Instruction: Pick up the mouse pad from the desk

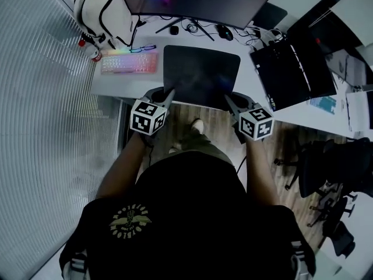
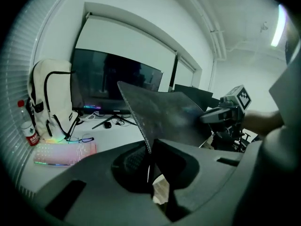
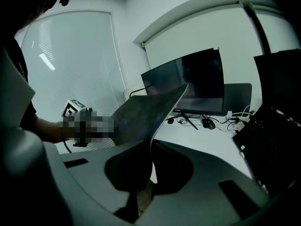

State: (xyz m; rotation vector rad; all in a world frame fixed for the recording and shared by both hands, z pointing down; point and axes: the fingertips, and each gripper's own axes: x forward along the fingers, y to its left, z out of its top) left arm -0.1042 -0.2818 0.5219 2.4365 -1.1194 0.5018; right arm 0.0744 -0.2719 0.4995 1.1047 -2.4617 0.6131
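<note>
The left hand-held gripper [image 2: 149, 150] has its jaws pressed together on the near left corner of the one mouse pad [image 2: 171, 117], and the right hand-held gripper [image 3: 150, 147] pinches the near right corner the same way. Two hand-held grippers, one pad: the dark sheet hangs between them in the air, off the surface [image 1: 111, 83], and slopes up and away from the jaws. From the head view it lies over the front middle of the surface, with its near edge just past the rim.

On the white surface stand one wide monitor [image 1: 198, 2], one keyboard [image 1: 129, 62] lit in rainbow colours just left of the pad, one pair of glasses [image 1: 143, 48] behind the keyboard, one computer mouse [image 1: 225, 32] near the monitor's foot, one white backpack [image 1: 105, 10] at the far left and one red-capped bottle [image 2: 29, 132] beside it. An open black laptop [image 1: 291, 72] lies to the right.

Pale slatted blinds [image 1: 46, 109] fill the left side, the floor [image 1: 215, 124] is wood, and one black office chair [image 1: 332, 168] stands at the right.
</note>
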